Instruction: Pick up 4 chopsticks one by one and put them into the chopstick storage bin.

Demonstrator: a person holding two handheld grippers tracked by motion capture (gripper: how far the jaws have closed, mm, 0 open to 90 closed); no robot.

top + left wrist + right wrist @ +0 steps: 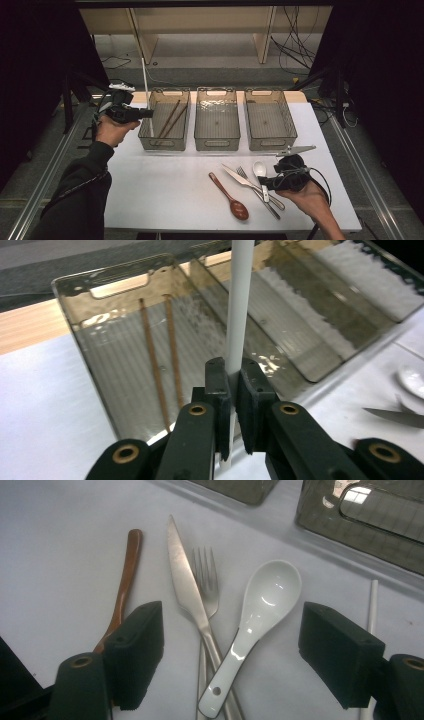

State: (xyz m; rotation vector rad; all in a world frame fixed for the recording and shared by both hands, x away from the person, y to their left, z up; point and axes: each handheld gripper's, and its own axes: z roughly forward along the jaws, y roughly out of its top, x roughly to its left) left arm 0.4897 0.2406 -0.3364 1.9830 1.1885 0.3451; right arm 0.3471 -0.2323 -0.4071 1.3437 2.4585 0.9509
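My left gripper (149, 113) (234, 375) is shut on a white chopstick (145, 85) (239, 300), which stands nearly upright at the near left corner of the left bin (164, 145) (95, 375). Two brown chopsticks (170, 120) (172, 350) lie in that bin. My right gripper (265, 183) (232, 625) is open low over the cutlery on the table. Between its jaws lie a white ceramic spoon (259, 169) (260, 610), a knife (244, 181) (185, 585) and a fork (257, 192) (207, 580). A wooden spoon (229, 196) (125, 575) lies just left of them.
A middle bin (217, 145) and a right bin (272, 145) stand in a row with the left one, both with nothing in them. A second white chopstick (371, 605) lies by the right jaw. The white table (165, 190) is bare at front left.
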